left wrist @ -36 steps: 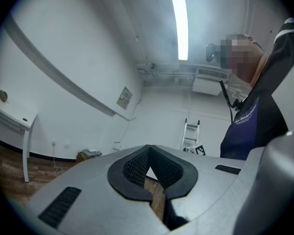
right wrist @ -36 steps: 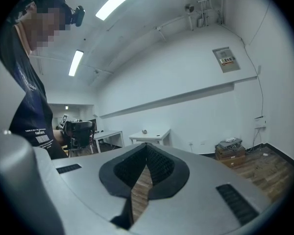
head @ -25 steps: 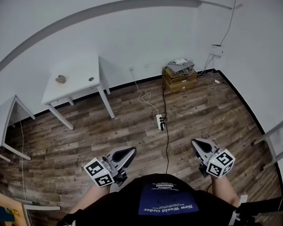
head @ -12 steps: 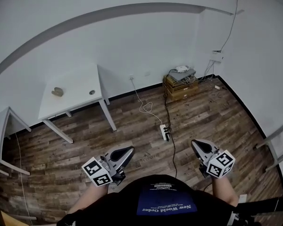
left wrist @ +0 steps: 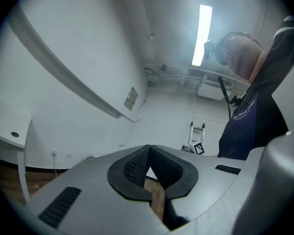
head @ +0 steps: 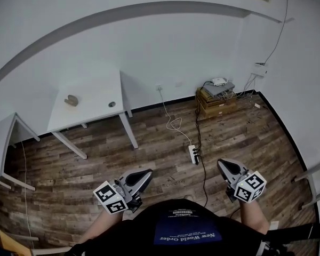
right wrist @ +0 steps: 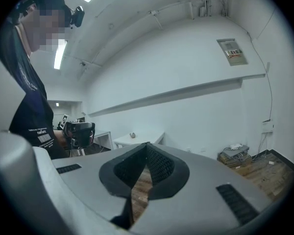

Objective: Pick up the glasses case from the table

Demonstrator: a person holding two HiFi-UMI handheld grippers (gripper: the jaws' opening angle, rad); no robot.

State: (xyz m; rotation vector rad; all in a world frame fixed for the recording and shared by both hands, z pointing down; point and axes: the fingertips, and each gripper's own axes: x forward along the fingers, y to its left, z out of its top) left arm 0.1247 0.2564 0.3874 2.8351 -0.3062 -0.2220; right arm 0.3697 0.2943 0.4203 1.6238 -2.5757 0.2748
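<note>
The glasses case (head: pixel 71 100) is a small brownish lump on the white table (head: pixel 93 113) by the far wall, with a small dark round thing (head: pixel 112 104) to its right. Both grippers are held low in front of the person, far from the table and over the wooden floor. My left gripper (head: pixel 147 172) and my right gripper (head: pixel 222 164) are shut with nothing between the jaws. In the left gripper view the left gripper's (left wrist: pixel 148 149) pads meet at the tip. The right gripper view shows the right gripper (right wrist: pixel 147 145) likewise, with the table (right wrist: pixel 147 137) and case (right wrist: pixel 133 134) far beyond.
A power strip (head: pixel 194 154) and its cables lie on the plank floor ahead. A stack of wooden crates (head: pixel 216 99) with devices on top stands against the far wall. A second white table (head: pixel 1 137) is at the left, and a metal frame (head: pixel 314 177) at the right.
The whole room has slid to the right in the head view, so the table, crates and power strip sit further right. Both grippers keep their place in the picture, still shut.
</note>
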